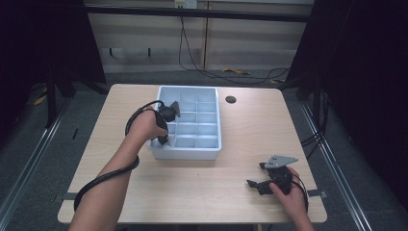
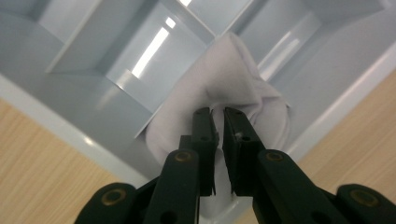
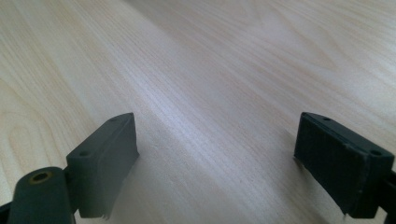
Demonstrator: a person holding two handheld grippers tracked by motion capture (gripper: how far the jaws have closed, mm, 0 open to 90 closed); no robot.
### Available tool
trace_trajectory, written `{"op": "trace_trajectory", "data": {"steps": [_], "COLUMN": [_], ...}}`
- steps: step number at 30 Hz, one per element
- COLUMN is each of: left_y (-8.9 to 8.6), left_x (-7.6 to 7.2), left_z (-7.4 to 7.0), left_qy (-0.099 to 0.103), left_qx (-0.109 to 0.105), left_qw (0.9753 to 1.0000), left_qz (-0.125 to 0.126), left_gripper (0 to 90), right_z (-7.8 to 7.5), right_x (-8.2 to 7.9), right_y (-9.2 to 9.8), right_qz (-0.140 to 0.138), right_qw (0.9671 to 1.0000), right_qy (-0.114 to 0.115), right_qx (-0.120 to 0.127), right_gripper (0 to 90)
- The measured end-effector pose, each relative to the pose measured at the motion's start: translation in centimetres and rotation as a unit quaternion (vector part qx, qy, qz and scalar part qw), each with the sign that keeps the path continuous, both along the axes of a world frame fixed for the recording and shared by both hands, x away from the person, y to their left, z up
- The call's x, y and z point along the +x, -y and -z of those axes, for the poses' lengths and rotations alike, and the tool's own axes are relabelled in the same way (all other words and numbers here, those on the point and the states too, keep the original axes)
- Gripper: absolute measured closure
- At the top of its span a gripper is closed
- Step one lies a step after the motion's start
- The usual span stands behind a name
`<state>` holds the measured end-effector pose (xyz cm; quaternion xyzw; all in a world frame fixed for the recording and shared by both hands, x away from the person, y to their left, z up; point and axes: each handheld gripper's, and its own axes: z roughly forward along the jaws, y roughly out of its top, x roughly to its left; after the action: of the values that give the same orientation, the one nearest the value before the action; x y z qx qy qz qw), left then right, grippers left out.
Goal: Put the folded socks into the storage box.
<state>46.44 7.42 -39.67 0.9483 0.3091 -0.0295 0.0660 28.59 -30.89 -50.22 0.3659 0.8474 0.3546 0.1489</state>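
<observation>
left gripper (image 2: 218,116): jaws nearly closed, seemingly pinching | right gripper (image 3: 217,158): jaws wide

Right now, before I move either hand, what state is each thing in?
Left tongs: shut on the white cloth, down in the organiser's near-left corner compartment.
White cloth: crumpled, pinched, lying inside that compartment.
Compartment organiser: upright on the table; the other compartments look empty.
Right tongs: open, nothing between them, just above bare table.
</observation>
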Motion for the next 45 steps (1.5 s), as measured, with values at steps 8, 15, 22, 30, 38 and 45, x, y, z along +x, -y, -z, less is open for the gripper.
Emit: {"op": "trace_trajectory", "data": {"steps": [8,15,22,30,38,45], "left_y": [0.2,1.4,2.5,3.1,3.0,2.8], "left_x": [0.4,0.8,1.3,1.9,1.7,1.2], "left_z": [-2.7,-3.0,-2.2,-1.0,0.3,1.4], "left_qy": [0.015,0.020,0.017,0.006,-0.007,-0.010], "left_qx": [-0.019,-0.017,-0.004,-0.001,0.010,0.008], "left_qw": [0.9997,0.9997,0.9998,1.0000,0.9999,0.9999], "left_qz": [-0.004,0.004,0.009,0.006,0.003,0.000], "left_gripper": [83.5,84.5,84.3,84.5,85.7,89.1], "right_z": [0.0,0.0,0.0,0.0,0.0,0.0], "right_x": [0.0,0.0,0.0,0.0,0.0,0.0], "right_y": [0.0,0.0,0.0,0.0,0.0,0.0], "right_qz": [0.001,0.000,0.001,-0.001,-0.001,-0.002], "right_qw": [1.0000,1.0000,1.0000,1.0000,1.0000,1.0000], "right_qy": [-0.001,0.000,-0.001,0.000,-0.002,-0.001], "right_qx": [0.000,0.000,0.000,0.000,0.000,0.000], "right_gripper": [12.4,12.4,12.4,12.4,12.4,12.4]}}
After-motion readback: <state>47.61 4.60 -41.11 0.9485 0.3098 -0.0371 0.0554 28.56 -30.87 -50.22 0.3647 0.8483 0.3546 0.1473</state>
